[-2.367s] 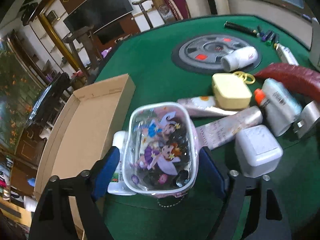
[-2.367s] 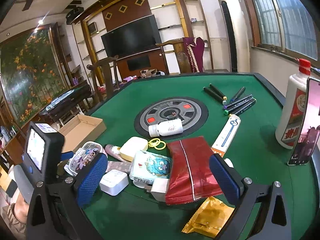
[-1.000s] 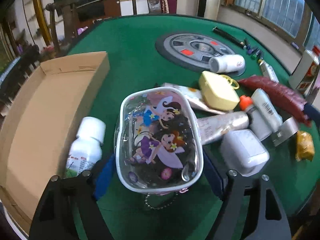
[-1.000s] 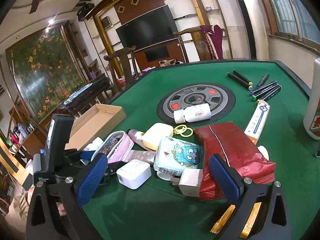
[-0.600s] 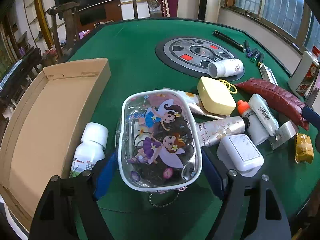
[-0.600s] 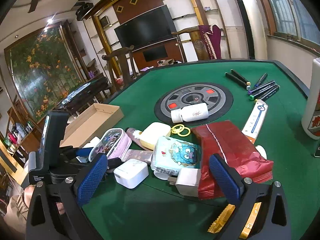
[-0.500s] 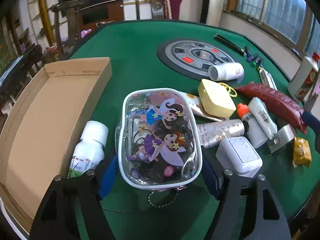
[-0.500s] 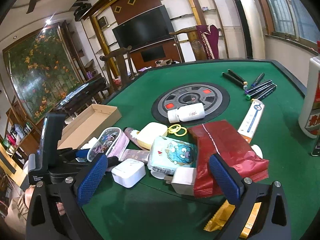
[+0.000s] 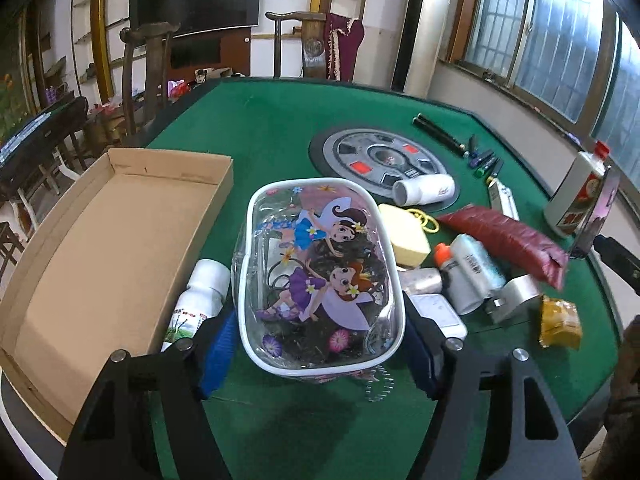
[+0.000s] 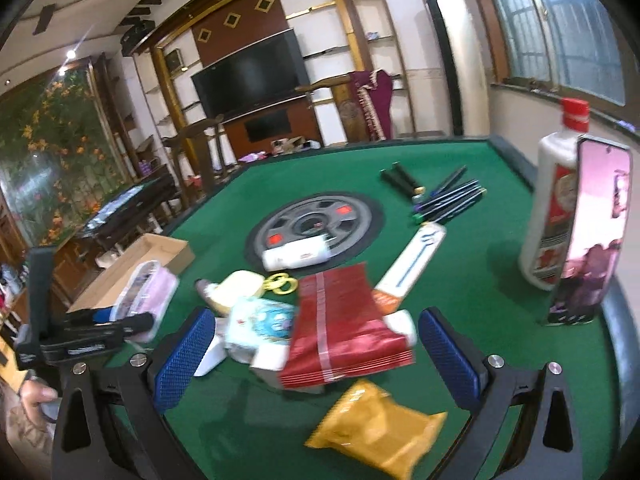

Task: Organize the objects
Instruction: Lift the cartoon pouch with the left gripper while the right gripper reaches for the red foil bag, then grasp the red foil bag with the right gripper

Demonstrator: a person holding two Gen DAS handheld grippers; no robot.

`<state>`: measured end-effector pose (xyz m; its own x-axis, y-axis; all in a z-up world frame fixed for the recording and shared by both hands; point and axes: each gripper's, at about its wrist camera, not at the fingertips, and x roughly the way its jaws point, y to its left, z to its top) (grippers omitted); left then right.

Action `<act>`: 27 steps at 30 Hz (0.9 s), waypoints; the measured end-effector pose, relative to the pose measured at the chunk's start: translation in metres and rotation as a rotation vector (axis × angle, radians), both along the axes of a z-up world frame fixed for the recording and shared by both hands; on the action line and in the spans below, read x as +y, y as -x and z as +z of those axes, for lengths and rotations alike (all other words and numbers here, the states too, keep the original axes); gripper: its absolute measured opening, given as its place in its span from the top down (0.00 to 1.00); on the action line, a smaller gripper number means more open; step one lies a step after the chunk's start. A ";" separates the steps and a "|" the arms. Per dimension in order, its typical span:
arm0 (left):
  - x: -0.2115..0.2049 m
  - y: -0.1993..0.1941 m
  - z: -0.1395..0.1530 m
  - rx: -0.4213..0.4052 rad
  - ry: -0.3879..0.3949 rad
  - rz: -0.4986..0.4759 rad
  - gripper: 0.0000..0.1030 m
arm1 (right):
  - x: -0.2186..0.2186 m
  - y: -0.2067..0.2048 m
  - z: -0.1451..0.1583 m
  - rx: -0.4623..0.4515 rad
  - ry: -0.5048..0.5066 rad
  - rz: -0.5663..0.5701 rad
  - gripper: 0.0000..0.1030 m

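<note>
- The left hand-held gripper (image 9: 316, 354) is clamped on the cartoon pouch (image 9: 318, 276), its blue pads pressing the pouch's two long sides; the pouch's long axis runs straight ahead, away from the camera, lifted off the worktop (image 9: 272, 128).
- Just to its left lies a white bottle (image 9: 200, 300).
- Beyond that, left and ahead, the cardboard box (image 9: 108, 232) sits open, probably the drop spot.
- The right hand-held gripper (image 10: 318, 356) stands apart, empty, farther off.

Dim interior; daylight from windows (image 9: 560, 52) at right, ceiling spotlight (image 10: 70, 54) flaring. Right wrist view motion-blurred; left sharper. Heavy fisheye bending, black vignette corners. Soft shadows on worktop (image 9: 272, 128).
</note>
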<state>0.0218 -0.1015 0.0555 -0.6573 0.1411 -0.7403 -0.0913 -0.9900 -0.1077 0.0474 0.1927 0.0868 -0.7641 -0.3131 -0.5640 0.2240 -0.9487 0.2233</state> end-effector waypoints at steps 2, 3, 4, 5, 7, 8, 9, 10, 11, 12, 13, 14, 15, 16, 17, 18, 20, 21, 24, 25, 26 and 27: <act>0.002 0.000 0.000 -0.005 -0.006 -0.010 0.31 | 0.004 0.005 -0.003 -0.018 -0.007 -0.007 0.00; 0.003 0.000 -0.001 -0.007 -0.006 -0.012 0.31 | 0.004 0.009 -0.005 -0.033 -0.014 -0.005 0.00; 0.005 0.000 -0.002 -0.010 -0.005 -0.016 0.31 | 0.004 0.011 -0.007 -0.041 -0.021 0.000 0.00; 0.006 0.000 -0.003 -0.013 -0.006 -0.019 0.31 | 0.002 0.015 -0.009 -0.052 -0.031 0.011 0.00; 0.008 0.000 -0.004 -0.017 -0.007 -0.025 0.31 | -0.004 0.025 -0.012 -0.075 -0.059 0.043 0.00; 0.009 0.000 -0.005 -0.019 -0.006 -0.027 0.31 | -0.008 0.031 -0.013 -0.085 -0.074 0.065 0.00; 0.010 0.000 -0.005 -0.018 -0.005 -0.026 0.31 | -0.013 0.038 -0.015 -0.101 -0.089 0.092 0.00; 0.011 0.000 -0.005 -0.019 -0.005 -0.028 0.31 | -0.018 0.043 -0.018 -0.117 -0.102 0.110 0.00; 0.012 -0.001 -0.006 -0.019 -0.005 -0.031 0.31 | -0.022 0.049 -0.021 -0.133 -0.113 0.127 0.00; 0.012 -0.001 -0.006 -0.018 -0.004 -0.031 0.31 | -0.026 0.056 -0.024 -0.148 -0.126 0.142 0.00; 0.012 -0.001 -0.006 -0.019 -0.003 -0.032 0.31 | -0.030 0.061 -0.028 -0.163 -0.142 0.151 0.01; 0.012 -0.001 -0.006 -0.020 -0.002 -0.034 0.31 | -0.032 0.064 -0.032 -0.174 -0.155 0.155 0.03; 0.013 -0.001 -0.007 -0.021 -0.002 -0.034 0.31 | -0.035 0.067 -0.036 -0.187 -0.171 0.158 0.04; 0.013 -0.001 -0.007 -0.023 -0.001 -0.034 0.31 | -0.037 0.070 -0.041 -0.198 -0.183 0.157 0.05; 0.013 -0.001 -0.008 -0.026 0.000 -0.034 0.31 | -0.039 0.072 -0.044 -0.209 -0.193 0.152 0.06; 0.012 -0.002 -0.009 -0.027 0.000 -0.033 0.31 | -0.040 0.074 -0.048 -0.219 -0.200 0.147 0.07; 0.012 -0.002 -0.009 -0.029 0.000 -0.032 0.31 | -0.039 0.077 -0.053 -0.227 -0.203 0.140 0.08; 0.012 -0.002 -0.009 -0.030 0.000 -0.032 0.31 | -0.039 0.078 -0.055 -0.236 -0.202 0.137 0.09; 0.012 -0.001 -0.010 -0.032 0.000 -0.033 0.31 | -0.039 0.083 -0.058 -0.259 -0.202 0.137 0.18; 0.012 -0.001 -0.010 -0.033 -0.001 -0.035 0.31 | -0.039 0.084 -0.060 -0.270 -0.205 0.140 0.21; 0.013 -0.001 -0.010 -0.034 -0.001 -0.036 0.31 | -0.039 0.085 -0.062 -0.278 -0.205 0.141 0.24; 0.013 -0.001 -0.011 -0.034 -0.001 -0.037 0.31 | -0.039 0.085 -0.062 -0.277 -0.207 0.138 0.26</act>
